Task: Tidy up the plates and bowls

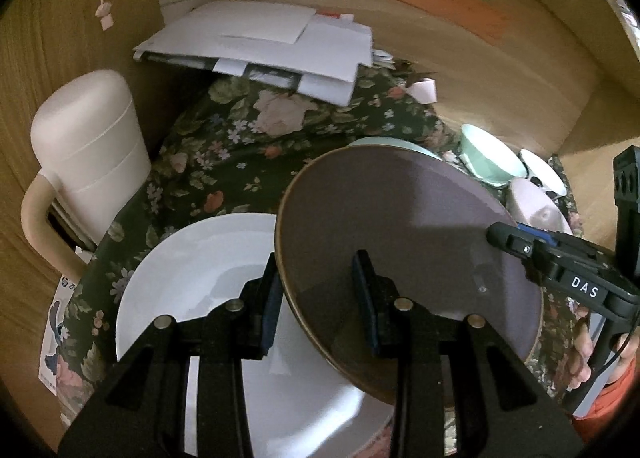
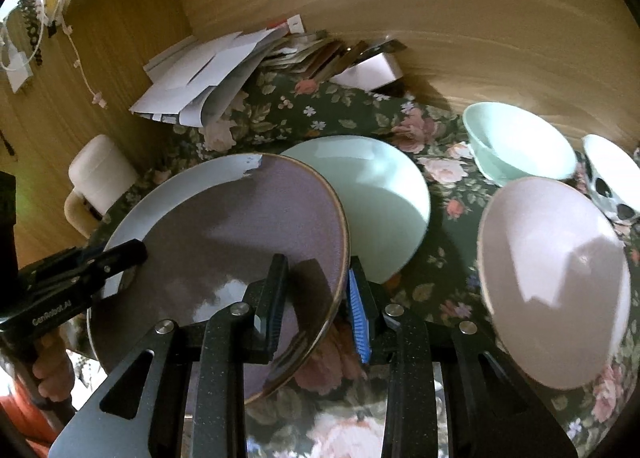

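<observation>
A purple plate with a gold rim hangs tilted above the floral cloth, held from both sides. My left gripper is shut on its left rim, and my right gripper is shut on the right rim of the purple plate. Under it lies a white plate, which shows behind it in the right wrist view. Beside them sits a mint plate. A mint bowl, a pink bowl and a white bowl with black spots stand to the right.
A cream thermos jug stands at the left against the wooden wall. A stack of papers lies at the back on the floral cloth. Wooden panels close in the back and sides. A hand holds the right gripper's handle.
</observation>
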`<state>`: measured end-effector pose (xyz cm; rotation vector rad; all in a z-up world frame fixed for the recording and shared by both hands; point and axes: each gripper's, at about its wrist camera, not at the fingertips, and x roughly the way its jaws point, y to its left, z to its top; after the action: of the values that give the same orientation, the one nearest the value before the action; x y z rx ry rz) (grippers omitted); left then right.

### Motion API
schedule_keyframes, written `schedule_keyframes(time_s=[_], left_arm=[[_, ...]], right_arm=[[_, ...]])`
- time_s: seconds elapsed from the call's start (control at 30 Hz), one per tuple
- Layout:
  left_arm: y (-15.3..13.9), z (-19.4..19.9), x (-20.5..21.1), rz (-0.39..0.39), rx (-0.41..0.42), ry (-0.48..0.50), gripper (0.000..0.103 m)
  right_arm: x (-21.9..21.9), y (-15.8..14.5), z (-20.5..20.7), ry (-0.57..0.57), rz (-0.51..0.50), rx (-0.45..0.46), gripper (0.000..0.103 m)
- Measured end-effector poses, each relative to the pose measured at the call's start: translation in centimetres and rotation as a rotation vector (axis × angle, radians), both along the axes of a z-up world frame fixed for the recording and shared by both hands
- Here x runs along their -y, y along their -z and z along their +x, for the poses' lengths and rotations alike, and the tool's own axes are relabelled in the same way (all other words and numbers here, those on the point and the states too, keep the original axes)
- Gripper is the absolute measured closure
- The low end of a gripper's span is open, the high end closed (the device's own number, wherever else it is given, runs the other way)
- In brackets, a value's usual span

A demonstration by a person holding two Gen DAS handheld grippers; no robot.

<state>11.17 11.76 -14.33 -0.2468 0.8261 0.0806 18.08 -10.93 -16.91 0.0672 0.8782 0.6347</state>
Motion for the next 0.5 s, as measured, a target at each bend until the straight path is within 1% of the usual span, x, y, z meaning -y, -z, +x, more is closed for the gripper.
schedule_keyframes(time_s=[0.5], left_arm=[[-1.6, -2.5, 4.1, 0.003, 0.048, 0.068, 0.069]], right_arm=[[4.4, -0.8, -3.6, 0.069, 0.015, 0.026, 0.077]])
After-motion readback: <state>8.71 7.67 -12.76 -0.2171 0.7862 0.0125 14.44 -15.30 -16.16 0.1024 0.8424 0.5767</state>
